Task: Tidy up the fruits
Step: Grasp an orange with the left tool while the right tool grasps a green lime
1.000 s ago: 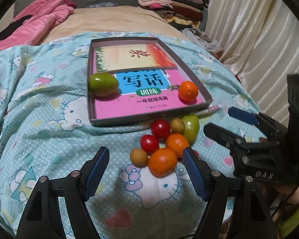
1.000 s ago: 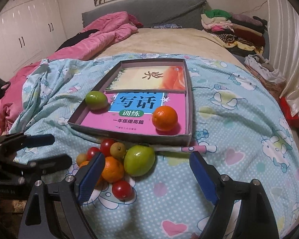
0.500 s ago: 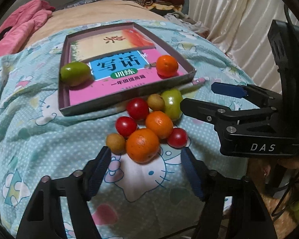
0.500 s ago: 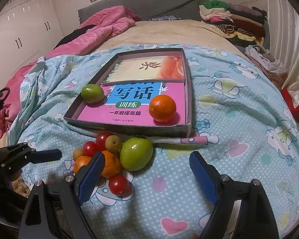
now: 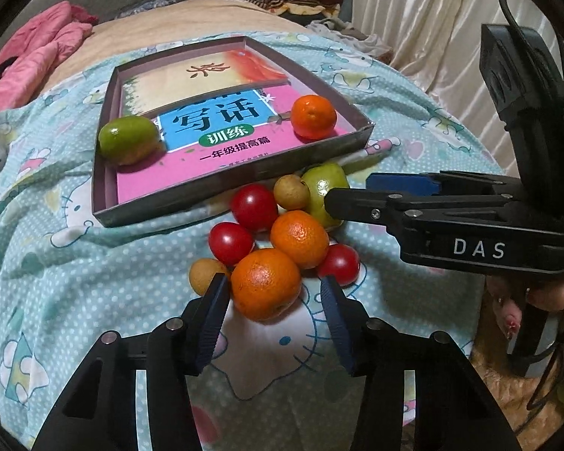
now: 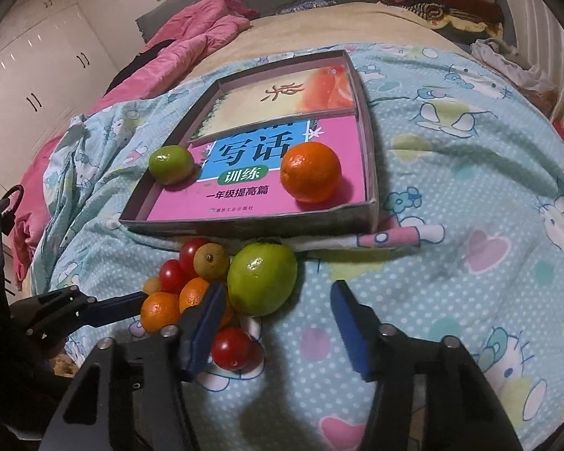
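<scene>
Left wrist view: the left gripper [image 5: 272, 297] is seen with fingers spread, straddling the nearest tangerine [image 5: 266, 283]; neither pad is judged to be pressing the peel yet. The right gripper [image 6: 274, 314] is likewise held apart, the big green fruit [image 6: 262, 279] lying just ahead of its gap, nothing clamped.

Progress, as judged: early. Two pieces are already placed in the shallow cardboard tray [image 5: 222, 180], which is lined with workbooks: a green fruit [image 5: 128, 145] at its left side, a tangerine [image 5: 313, 116] at its right. Eight remain heaped on the Hello Kitty quilt [image 5: 56, 270] just in front of the tray's near wall.

Heap noted:
- two tangerines, touching, glossy and dimpled; the second tangerine [image 5: 299, 238] sits behind the nearest.
- three cherry tomatoes [image 5: 254, 207], smooth, red.
- two small tan fruits [image 5: 291, 191], possibly longans; kind not certain.
- one green fruit, largest, against the tray wall.

All are round and packed close; rolling on the soft quilt is considered likely once one is lifted.
</scene>
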The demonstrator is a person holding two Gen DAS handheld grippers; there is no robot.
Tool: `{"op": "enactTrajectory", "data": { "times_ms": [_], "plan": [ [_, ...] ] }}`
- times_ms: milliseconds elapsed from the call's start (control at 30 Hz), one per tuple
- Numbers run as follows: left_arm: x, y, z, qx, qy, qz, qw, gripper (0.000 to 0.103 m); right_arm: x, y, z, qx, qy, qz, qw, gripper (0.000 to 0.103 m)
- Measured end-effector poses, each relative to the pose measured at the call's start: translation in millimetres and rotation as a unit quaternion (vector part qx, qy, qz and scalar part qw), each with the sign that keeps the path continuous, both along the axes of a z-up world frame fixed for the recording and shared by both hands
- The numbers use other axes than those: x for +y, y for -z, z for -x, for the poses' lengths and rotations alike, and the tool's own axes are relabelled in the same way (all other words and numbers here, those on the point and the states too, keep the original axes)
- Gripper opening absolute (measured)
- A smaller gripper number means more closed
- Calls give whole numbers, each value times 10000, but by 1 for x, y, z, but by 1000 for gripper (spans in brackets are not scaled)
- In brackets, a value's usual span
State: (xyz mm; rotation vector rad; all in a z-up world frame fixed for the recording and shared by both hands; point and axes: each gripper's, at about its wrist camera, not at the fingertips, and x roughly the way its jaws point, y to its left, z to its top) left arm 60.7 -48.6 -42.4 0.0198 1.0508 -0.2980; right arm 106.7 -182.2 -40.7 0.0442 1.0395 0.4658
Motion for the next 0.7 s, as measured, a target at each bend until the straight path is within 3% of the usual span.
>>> {"op": "enactTrajectory", "data": {
  "times_ms": [133, 600, 700],
  "plan": [
    [-1, 1, -1, -6, 7, -53, 10000, 52, 5, 3, -3, 56, -89, -52, 9999, 47],
    [-11, 10, -11, 36, 54, -347, 9994, 52, 15, 19, -21, 320, -177, -243, 9990, 44],
    [-13, 14, -13, 65, 41, -468, 9989, 40, 15, 17, -20, 288, -191, -240, 9991, 44]
  ]
}}
